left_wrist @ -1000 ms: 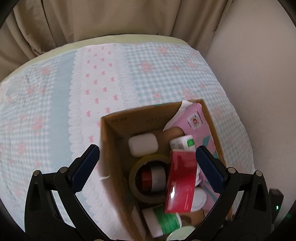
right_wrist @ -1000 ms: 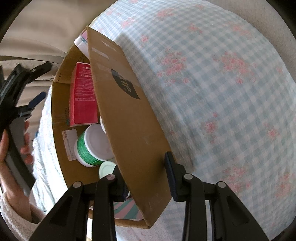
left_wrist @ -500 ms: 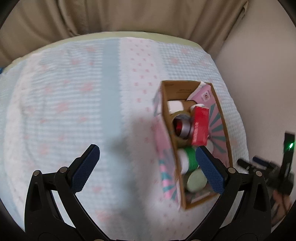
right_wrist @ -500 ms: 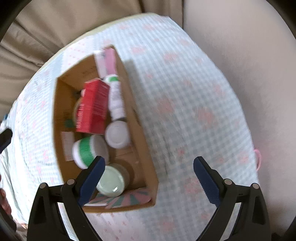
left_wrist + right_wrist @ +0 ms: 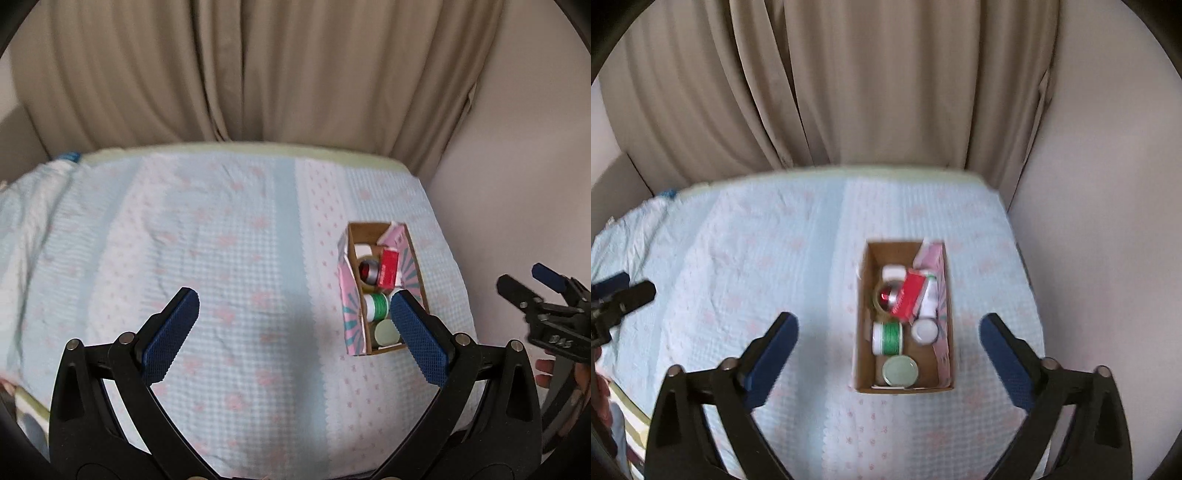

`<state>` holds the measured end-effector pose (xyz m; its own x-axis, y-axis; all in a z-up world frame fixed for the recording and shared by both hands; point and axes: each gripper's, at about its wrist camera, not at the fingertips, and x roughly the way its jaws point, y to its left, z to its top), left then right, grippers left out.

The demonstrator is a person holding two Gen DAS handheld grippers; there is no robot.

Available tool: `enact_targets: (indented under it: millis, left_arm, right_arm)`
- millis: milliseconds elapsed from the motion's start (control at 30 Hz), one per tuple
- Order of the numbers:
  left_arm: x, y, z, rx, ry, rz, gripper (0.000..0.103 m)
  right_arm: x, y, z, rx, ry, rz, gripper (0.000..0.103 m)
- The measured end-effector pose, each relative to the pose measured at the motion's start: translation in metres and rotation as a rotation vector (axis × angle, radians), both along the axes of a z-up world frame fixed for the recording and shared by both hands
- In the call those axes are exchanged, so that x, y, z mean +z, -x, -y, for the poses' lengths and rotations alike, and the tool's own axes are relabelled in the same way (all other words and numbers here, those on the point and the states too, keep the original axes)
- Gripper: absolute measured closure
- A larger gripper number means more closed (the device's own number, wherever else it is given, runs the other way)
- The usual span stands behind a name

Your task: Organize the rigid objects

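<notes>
A brown cardboard box (image 5: 862, 354) stands on the bed, right of the middle; it also shows in the left wrist view (image 5: 349, 310). It holds a red carton (image 5: 908, 295), a tape roll (image 5: 882, 295), a green-banded jar (image 5: 888, 336), a white-lidded jar (image 5: 925, 330), a pale green lid (image 5: 899, 371) and a pink packet (image 5: 932, 254). My left gripper (image 5: 291, 332) is open and empty, well back from the box. My right gripper (image 5: 886, 354) is open and empty, raised above and short of the box.
The bed carries a pale blue checked quilt (image 5: 221, 258) with pink flowers. Beige curtains (image 5: 868, 92) hang behind it. A plain wall (image 5: 1108, 240) runs close along the right side. The right gripper shows at the right edge of the left wrist view (image 5: 546, 306).
Both grippers have pulled back and up from the box. The right gripper, earlier astride the box wall, has let go and opened wide. The box now sits far off.
</notes>
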<state>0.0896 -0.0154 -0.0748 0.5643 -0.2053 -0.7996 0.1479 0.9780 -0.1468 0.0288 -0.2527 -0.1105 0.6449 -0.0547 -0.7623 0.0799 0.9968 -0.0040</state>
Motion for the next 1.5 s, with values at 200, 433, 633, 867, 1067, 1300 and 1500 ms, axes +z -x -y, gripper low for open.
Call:
enact_targets:
  millis: [200, 433, 633, 867, 1067, 1300, 1500]
  left_arm:
    - [0.042, 0.048, -0.019, 0.022, -0.001, 0.087, 0.0]
    - [0.058, 0.087, -0.024, 0.037, -0.03, 0.16, 0.0]
    - [0.058, 0.1, -0.019, 0.028, -0.022, 0.184, 0.0]
    - [0.057, 0.101, -0.02, 0.04, -0.003, 0.19, 0.0]
    - [0.058, 0.102, -0.019, 0.039, -0.01, 0.196, 0.0]
    - [0.063, 0.106, -0.016, 0.032, -0.024, 0.217, 0.0]
    - [0.066, 0.108, -0.015, 0.026, -0.028, 0.226, 0.0]
  right_arm:
    - [0.041, 0.039, -0.029, 0.018, 0.01, 0.067, 0.0]
    - [0.049, 0.068, -0.045, 0.018, 0.027, 0.109, 0.0]
    - [0.049, 0.075, -0.044, 0.012, 0.0, 0.122, 0.0]
    - [0.055, 0.081, -0.045, 0.0, 0.015, 0.143, 0.0]
    - [0.055, 0.082, -0.044, -0.002, 0.016, 0.144, 0.0]
    - [0.061, 0.083, -0.043, -0.009, 0.011, 0.155, 0.0]
    - [0.064, 0.083, -0.045, -0.011, 0.005, 0.165, 0.0]
